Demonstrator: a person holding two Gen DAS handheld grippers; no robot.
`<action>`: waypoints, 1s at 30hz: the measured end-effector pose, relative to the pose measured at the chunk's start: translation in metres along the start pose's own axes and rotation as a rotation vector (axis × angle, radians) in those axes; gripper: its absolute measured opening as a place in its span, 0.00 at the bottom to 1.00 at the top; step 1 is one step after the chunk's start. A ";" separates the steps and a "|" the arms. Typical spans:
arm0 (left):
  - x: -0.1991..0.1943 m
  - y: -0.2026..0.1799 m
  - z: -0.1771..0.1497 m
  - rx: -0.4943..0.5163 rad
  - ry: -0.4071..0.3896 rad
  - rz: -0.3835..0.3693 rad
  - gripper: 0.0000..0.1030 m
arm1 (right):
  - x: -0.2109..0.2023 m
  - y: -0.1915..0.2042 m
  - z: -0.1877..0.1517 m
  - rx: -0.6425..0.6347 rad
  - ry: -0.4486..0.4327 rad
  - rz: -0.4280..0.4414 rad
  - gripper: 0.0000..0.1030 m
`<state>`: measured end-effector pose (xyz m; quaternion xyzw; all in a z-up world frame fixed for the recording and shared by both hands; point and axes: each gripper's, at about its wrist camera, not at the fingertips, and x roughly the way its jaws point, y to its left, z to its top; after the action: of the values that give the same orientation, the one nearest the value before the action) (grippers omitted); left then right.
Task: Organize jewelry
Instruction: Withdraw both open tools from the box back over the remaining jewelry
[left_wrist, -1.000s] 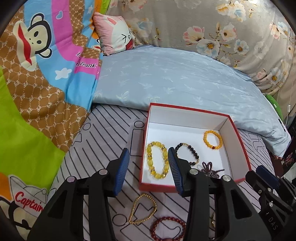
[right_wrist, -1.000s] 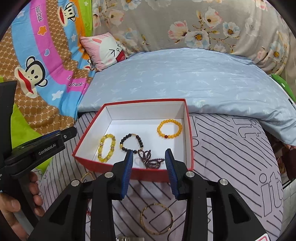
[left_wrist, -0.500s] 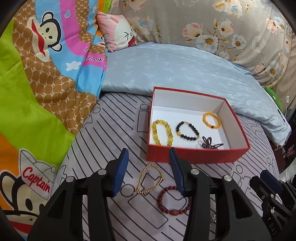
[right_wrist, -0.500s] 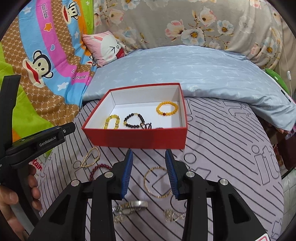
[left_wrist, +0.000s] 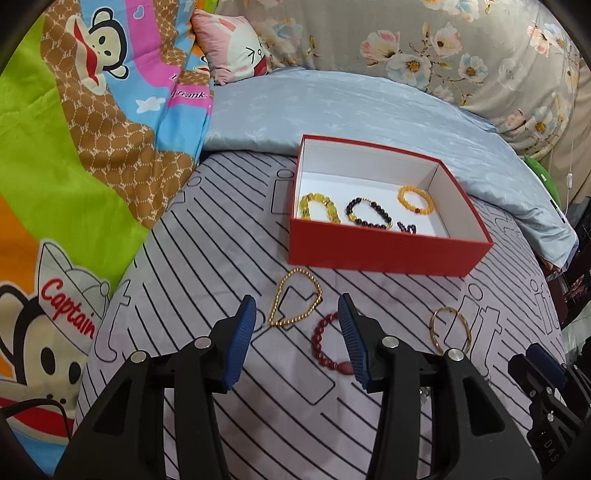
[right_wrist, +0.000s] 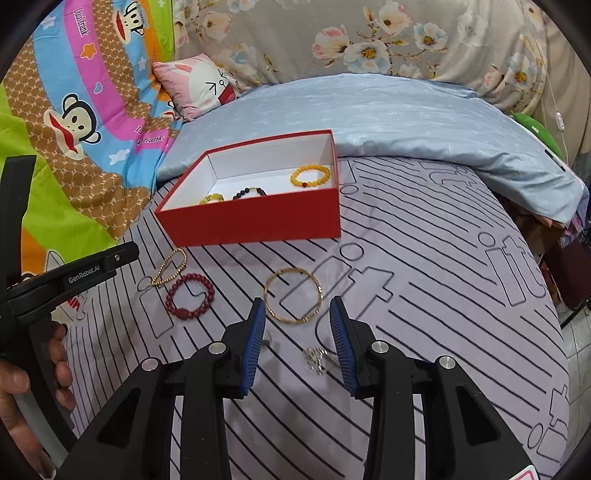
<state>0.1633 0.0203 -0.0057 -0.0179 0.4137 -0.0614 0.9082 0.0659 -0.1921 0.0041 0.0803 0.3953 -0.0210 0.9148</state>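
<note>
A red box (left_wrist: 376, 254) (right_wrist: 255, 221) with a white inside sits on the striped bed sheet. It holds a yellow bead bracelet (left_wrist: 319, 206), a black bead bracelet (left_wrist: 369, 213), an orange bead bracelet (left_wrist: 415, 199) (right_wrist: 309, 175) and a small dark piece (left_wrist: 406, 227). On the sheet in front lie a gold chain bracelet (left_wrist: 295, 302) (right_wrist: 170, 266), a dark red bead bracelet (left_wrist: 327, 345) (right_wrist: 190, 299), a gold bangle (left_wrist: 450, 328) (right_wrist: 293, 295) and a small silver piece (right_wrist: 317, 360). My left gripper (left_wrist: 297, 321) is open above the chain and red beads. My right gripper (right_wrist: 297, 325) is open above the bangle.
A light blue pillow (left_wrist: 351, 107) lies behind the box. A colourful monkey-print quilt (left_wrist: 74, 147) covers the left. A pink cushion (left_wrist: 236, 48) and a floral cover (left_wrist: 461, 48) are at the back. The bed's right edge (right_wrist: 554, 295) drops off.
Both grippers have pulled back and lowered from over the box to the loose jewelry on the sheet in front of it. Both stay open and empty.
</note>
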 end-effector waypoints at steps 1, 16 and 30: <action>-0.001 0.001 -0.004 -0.002 0.004 0.000 0.43 | -0.001 -0.002 -0.003 0.004 0.004 -0.001 0.35; 0.005 0.003 -0.058 -0.007 0.086 0.001 0.45 | 0.010 -0.029 -0.052 0.054 0.090 -0.025 0.35; 0.004 0.014 -0.065 -0.025 0.105 0.004 0.47 | 0.014 -0.017 -0.052 0.037 0.097 0.003 0.35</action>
<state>0.1188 0.0350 -0.0526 -0.0250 0.4615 -0.0553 0.8851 0.0367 -0.2006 -0.0436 0.0988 0.4387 -0.0231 0.8929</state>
